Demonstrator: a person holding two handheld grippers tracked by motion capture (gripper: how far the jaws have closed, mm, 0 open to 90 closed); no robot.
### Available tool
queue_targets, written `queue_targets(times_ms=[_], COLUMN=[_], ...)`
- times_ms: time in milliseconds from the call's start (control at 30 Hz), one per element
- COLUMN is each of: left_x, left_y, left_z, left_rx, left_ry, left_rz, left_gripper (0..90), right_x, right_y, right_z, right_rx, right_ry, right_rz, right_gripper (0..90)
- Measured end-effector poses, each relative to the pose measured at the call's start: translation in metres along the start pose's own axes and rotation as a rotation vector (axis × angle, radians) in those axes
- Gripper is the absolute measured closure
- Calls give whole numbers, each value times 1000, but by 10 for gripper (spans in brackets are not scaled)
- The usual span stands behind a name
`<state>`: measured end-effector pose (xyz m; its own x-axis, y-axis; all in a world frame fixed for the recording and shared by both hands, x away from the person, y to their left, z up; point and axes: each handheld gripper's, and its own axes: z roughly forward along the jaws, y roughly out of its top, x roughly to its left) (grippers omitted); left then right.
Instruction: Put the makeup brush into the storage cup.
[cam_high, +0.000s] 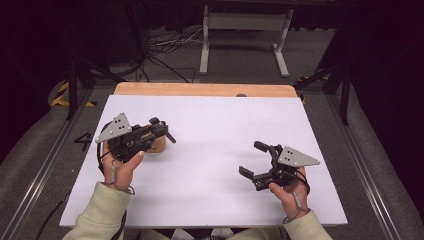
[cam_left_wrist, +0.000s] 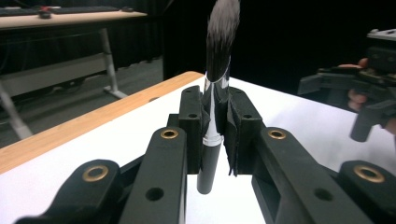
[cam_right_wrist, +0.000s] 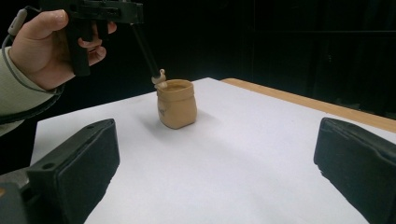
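Note:
My left gripper (cam_left_wrist: 215, 122) is shut on a makeup brush (cam_left_wrist: 215, 88) with a black handle, a silver ferrule and dark bristles that point away from the camera. In the high view this gripper (cam_high: 159, 128) hovers at the table's left, just above a small tan sack-shaped pot (cam_high: 159, 145). The right gripper view shows the brush (cam_right_wrist: 144, 49) slanting down from the left gripper (cam_right_wrist: 126, 11) to the rim of the pot (cam_right_wrist: 176, 103), which stands upright. My right gripper (cam_high: 252, 159) is open and holds nothing, low over the table's right side, jaws (cam_right_wrist: 217, 140) facing the pot.
A white sheet (cam_high: 215, 125) covers the table, with a wooden strip (cam_high: 205, 89) along the far edge. Behind the table are a white desk frame (cam_high: 245, 35) and floor cables (cam_high: 170, 45). Dark curtains close in both sides.

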<state>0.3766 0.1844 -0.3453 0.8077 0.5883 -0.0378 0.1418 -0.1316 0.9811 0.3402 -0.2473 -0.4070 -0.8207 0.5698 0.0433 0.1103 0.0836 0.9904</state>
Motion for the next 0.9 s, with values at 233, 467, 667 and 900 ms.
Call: queue_targets(times_ms=[233, 467, 667, 900], left_x=[8, 16, 22, 25], left_y=[-2, -8, -13, -14], left_z=[0, 1, 1, -4], left_rx=[7, -5, -6, -15], left_ry=[60, 124, 191, 266], left_rz=[-18, -40, -45, -52], left_gripper=[790, 790, 790, 790], right_x=[-4, -10, -13, -14], right_y=[-2, -5, -7, -8], right_z=[-9, -16, -18, -19], right_rx=[3, 15, 19, 19], right_ry=[-40, -77, -81, -80], right_rz=[-3, 12, 18, 24], right_gripper=[9, 7, 7, 7])
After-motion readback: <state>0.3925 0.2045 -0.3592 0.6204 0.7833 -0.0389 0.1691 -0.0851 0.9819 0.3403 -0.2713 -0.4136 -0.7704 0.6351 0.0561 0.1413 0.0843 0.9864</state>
